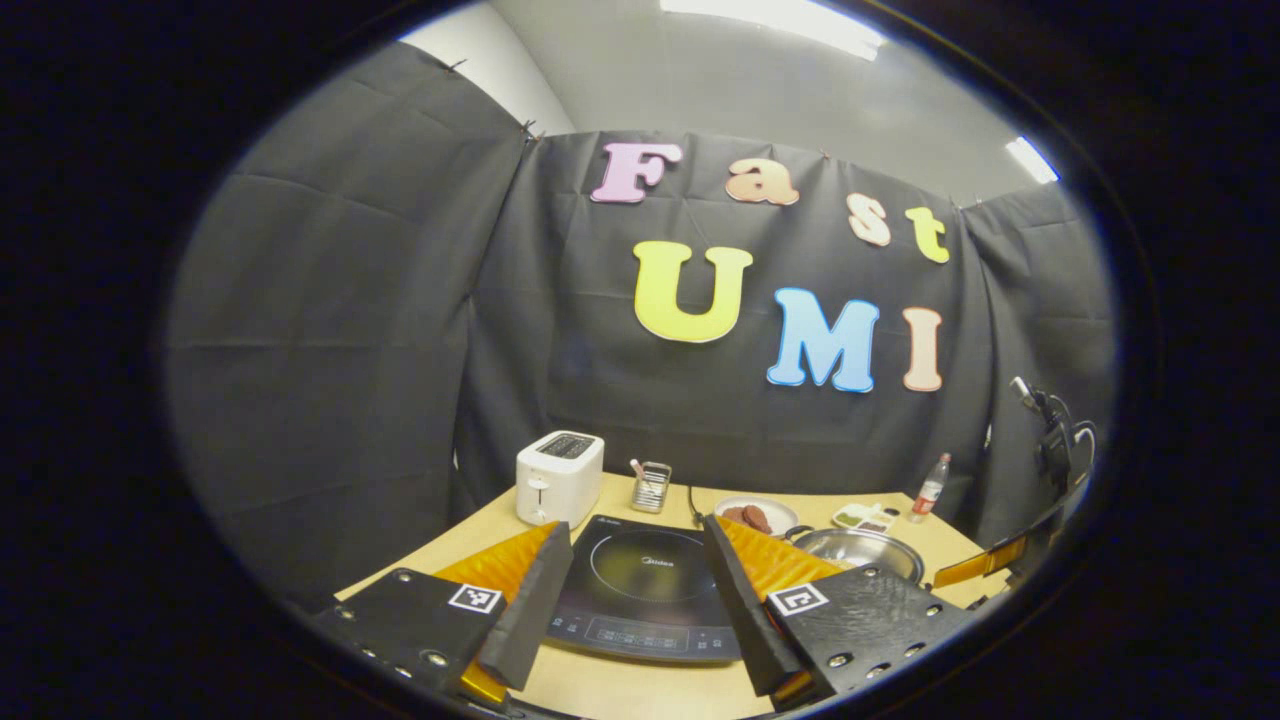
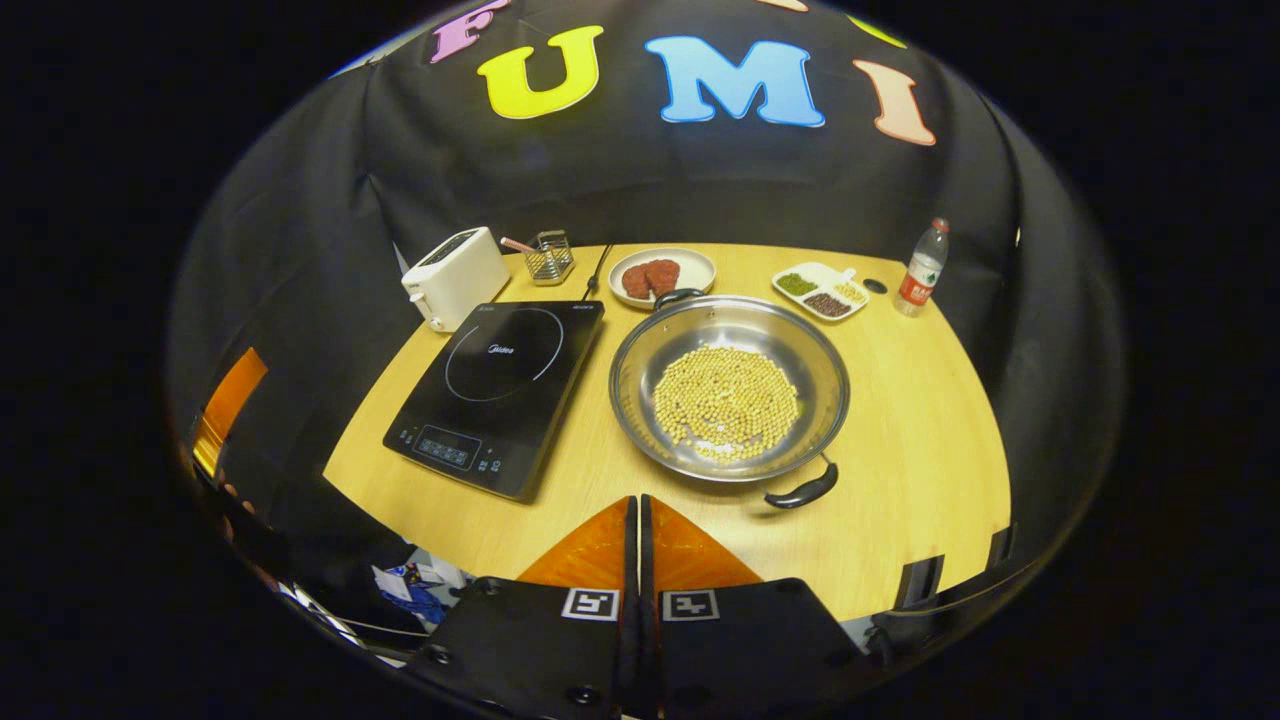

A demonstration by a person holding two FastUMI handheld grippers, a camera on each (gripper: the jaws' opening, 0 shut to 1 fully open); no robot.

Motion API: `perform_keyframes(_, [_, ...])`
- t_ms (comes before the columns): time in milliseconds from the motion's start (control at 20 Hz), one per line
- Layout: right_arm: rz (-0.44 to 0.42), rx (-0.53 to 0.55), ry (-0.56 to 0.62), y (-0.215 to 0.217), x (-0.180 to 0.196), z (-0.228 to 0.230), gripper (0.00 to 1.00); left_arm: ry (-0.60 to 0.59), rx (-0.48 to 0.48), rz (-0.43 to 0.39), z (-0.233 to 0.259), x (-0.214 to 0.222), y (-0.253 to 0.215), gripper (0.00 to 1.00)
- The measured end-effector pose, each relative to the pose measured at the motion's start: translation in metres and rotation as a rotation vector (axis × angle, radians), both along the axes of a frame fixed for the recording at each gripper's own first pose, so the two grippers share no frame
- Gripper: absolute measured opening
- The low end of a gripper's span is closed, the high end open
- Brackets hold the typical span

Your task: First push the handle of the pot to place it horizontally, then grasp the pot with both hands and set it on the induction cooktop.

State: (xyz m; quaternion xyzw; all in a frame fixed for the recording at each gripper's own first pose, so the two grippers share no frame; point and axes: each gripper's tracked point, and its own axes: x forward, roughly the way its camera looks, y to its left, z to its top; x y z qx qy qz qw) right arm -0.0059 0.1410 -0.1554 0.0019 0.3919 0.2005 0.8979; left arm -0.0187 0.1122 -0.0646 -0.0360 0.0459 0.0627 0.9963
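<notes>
A steel pot (image 2: 762, 322) full of yellow beans (image 2: 725, 400) stands on the wooden table, right of the black induction cooktop (image 2: 498, 392). Its two black handles point toward and away from me: the near handle (image 2: 800, 492) at the front rim, the far handle (image 2: 677, 295) at the back. My right gripper (image 2: 635, 502) hovers shut and empty above the table's front edge, just short of the pot. My left gripper (image 1: 636, 528) is open, its fingers framing the cooktop (image 1: 640, 575) from the front. The pot (image 1: 860, 548) lies to its right.
Along the back of the table (image 2: 920, 420) stand a white toaster (image 2: 455, 275), a wire utensil holder (image 2: 549, 256), a plate of brown patties (image 2: 660, 272), a divided dish (image 2: 820, 290) and a water bottle (image 2: 922, 268). Black cloth walls close in the booth.
</notes>
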Motion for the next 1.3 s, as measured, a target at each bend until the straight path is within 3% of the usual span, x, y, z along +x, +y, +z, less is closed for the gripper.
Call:
perform_keyframes(50, [0.01,0.012,0.016,0.003,0.001,-0.004,0.02,0.01,-0.001,0.005,-0.004,0.001,0.003,0.78])
perform_keyframes(400, [0.091,-0.1,0.075,-0.006,0.023,-0.061,0.02,0.083,-0.006,0.016,-0.024,0.001,-0.006,0.81])
perform_keyframes(450, [0.097,-0.11,0.087,-0.007,0.026,-0.072,0.02,0.101,0.008,0.024,-0.027,0.002,-0.009,0.78])
perform_keyframes(700, [0.047,-0.087,0.157,-0.023,0.054,-0.105,0.02,0.151,0.028,0.041,-0.026,0.01,-0.035,0.81])
perform_keyframes(850, [0.036,-0.076,0.183,-0.034,0.069,-0.114,0.02,0.158,-0.032,0.097,-0.018,0.019,-0.043,0.78])
perform_keyframes(1000, [0.057,-0.072,0.212,-0.039,0.076,-0.124,0.01,0.17,-0.066,0.141,-0.02,0.031,-0.054,0.81])
perform_keyframes(1300, [0.123,-0.084,0.238,-0.049,0.078,-0.138,0.02,0.177,0.003,0.131,-0.007,0.055,-0.09,0.78])
